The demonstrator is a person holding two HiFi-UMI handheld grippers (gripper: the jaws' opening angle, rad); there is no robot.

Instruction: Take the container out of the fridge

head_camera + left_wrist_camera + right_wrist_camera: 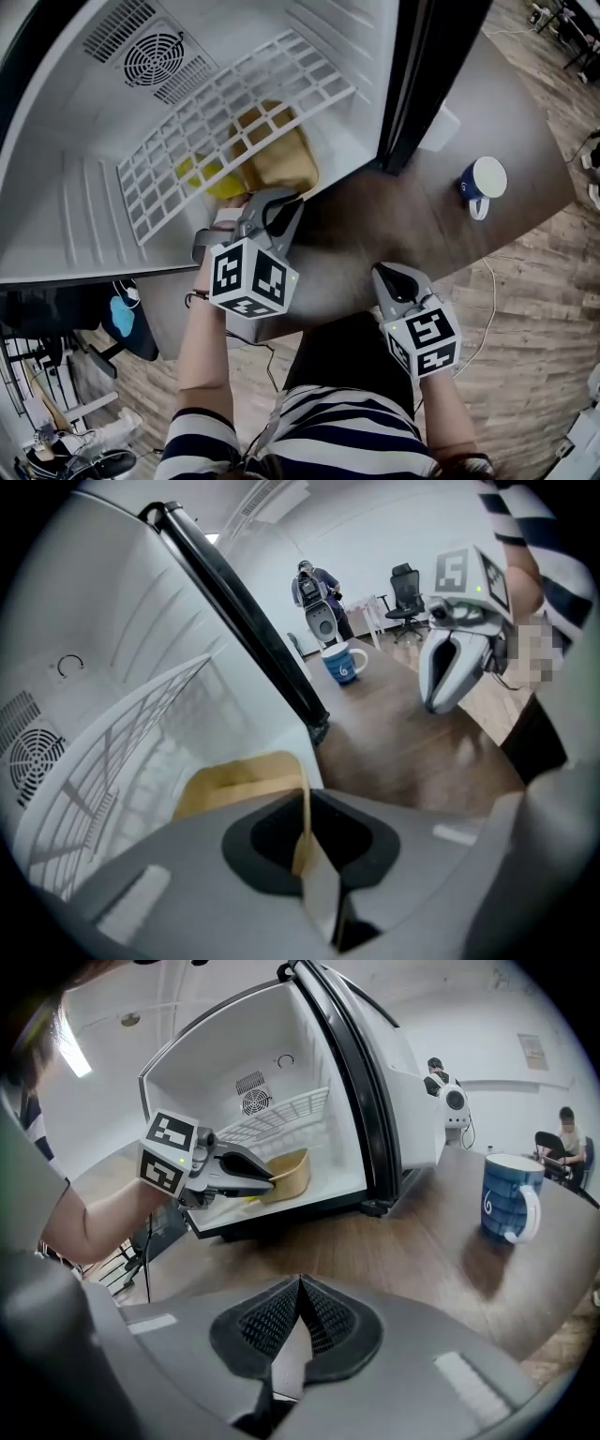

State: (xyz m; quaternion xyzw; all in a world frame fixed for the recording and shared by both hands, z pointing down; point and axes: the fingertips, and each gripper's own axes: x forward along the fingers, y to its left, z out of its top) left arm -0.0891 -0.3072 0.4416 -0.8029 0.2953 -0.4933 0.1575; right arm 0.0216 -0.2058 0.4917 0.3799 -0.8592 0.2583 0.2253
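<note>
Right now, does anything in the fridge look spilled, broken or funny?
Nothing stands out. The tan container sits under the wire shelf with no spill. The left gripper is clamped on its rim. The blue mug stands upright on the table.

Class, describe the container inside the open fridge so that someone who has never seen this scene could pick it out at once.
Find the open white fridge on the wooden table and look beneath its wire shelf, near the front. The container is the tan open-topped tub there, its wall pinched by the left gripper; the brighter yellow item beside it is not held.
</note>
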